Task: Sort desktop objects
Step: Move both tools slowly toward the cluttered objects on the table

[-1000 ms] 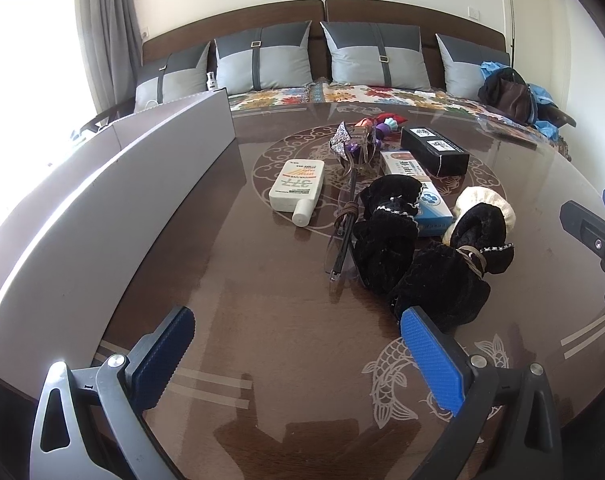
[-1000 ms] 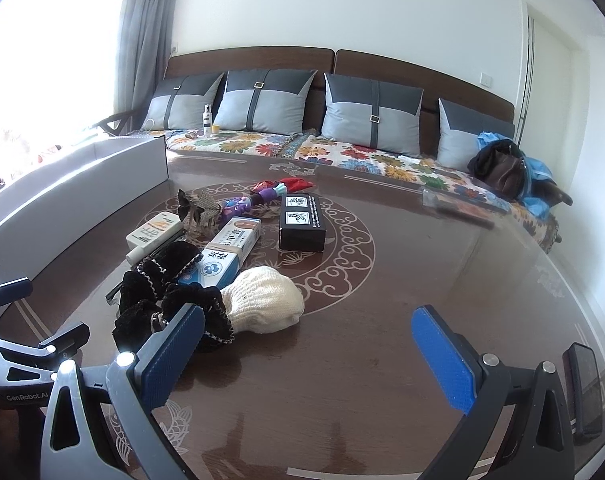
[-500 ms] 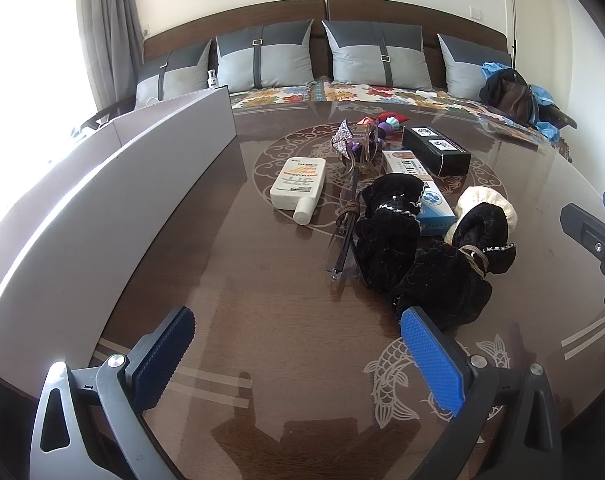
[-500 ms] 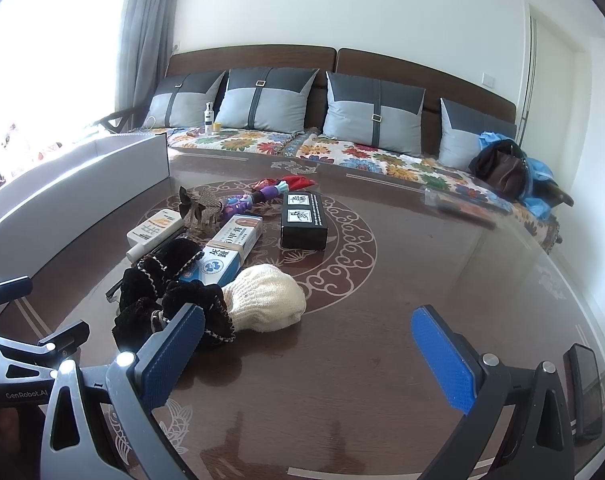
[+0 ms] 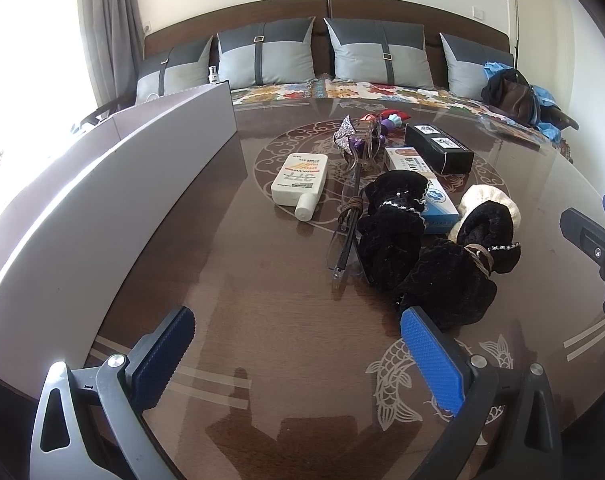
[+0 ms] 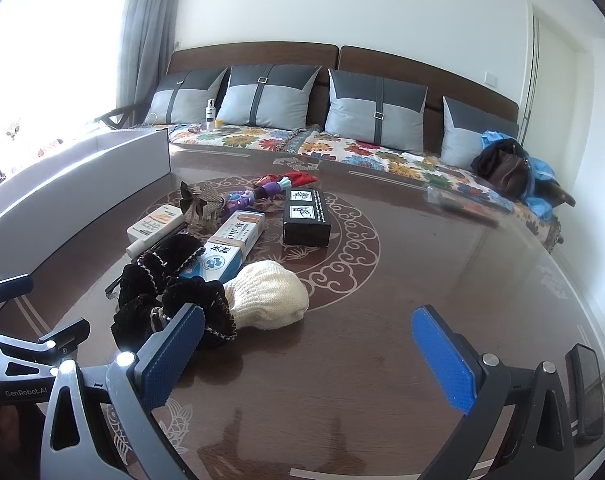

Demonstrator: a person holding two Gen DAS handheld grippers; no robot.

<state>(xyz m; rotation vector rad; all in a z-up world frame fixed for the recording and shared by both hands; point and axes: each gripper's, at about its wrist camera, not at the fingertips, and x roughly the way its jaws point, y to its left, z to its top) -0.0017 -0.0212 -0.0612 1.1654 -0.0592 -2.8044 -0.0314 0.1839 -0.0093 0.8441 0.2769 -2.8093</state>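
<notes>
1. Desktop objects lie clustered mid-worktop (image 5: 262, 340): white bottle (image 5: 300, 179), black velvet items (image 5: 422, 248), cream knit item (image 6: 268, 296), black box (image 6: 306, 216).
2. White bin (image 5: 102, 208) stands along the left edge, probably the sorting destination.
3. Left tool (image 5: 298, 354) is spread wide and empty, short of the cluster.
4. Right tool (image 6: 308, 354) is likewise released, holding nothing.
</notes>
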